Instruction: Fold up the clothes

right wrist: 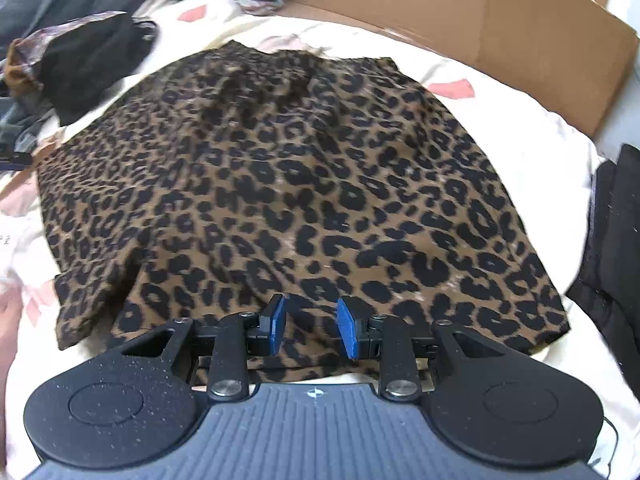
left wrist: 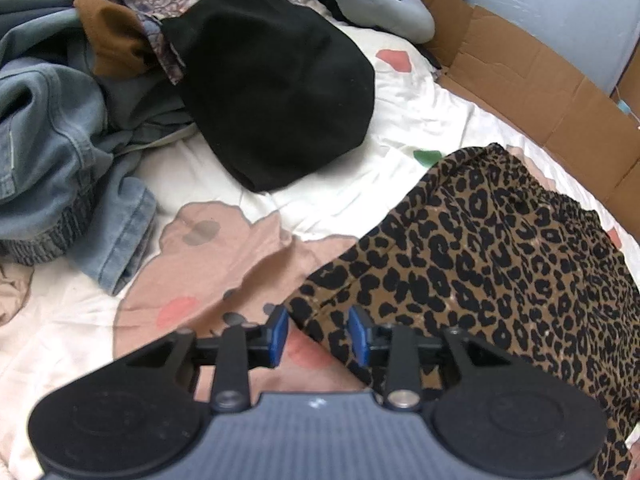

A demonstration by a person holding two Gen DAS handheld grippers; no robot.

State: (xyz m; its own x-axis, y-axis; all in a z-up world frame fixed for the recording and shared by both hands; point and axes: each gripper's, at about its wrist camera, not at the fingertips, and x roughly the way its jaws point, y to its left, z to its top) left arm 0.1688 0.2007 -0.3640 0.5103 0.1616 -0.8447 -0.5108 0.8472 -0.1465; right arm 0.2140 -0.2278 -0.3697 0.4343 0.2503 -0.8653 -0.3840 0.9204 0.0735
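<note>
A leopard-print garment [right wrist: 288,184] lies spread flat on the white patterned bedsheet [right wrist: 520,128]. In the left wrist view the same garment [left wrist: 500,264] fills the right side. My left gripper [left wrist: 318,334] is open at the garment's near left corner, with the fabric edge lying between its blue pads [left wrist: 280,334]. My right gripper [right wrist: 310,326] is open over the garment's near hem, its blue pads [right wrist: 346,328] apart with fabric beneath them. Neither gripper is shut on the cloth.
A pile of other clothes sits at the left: a black garment [left wrist: 280,92], blue denim [left wrist: 60,152], a brown and floral piece [left wrist: 120,32]. A cardboard box wall [right wrist: 460,28] runs along the far side. A dark garment [right wrist: 612,240] lies at the right.
</note>
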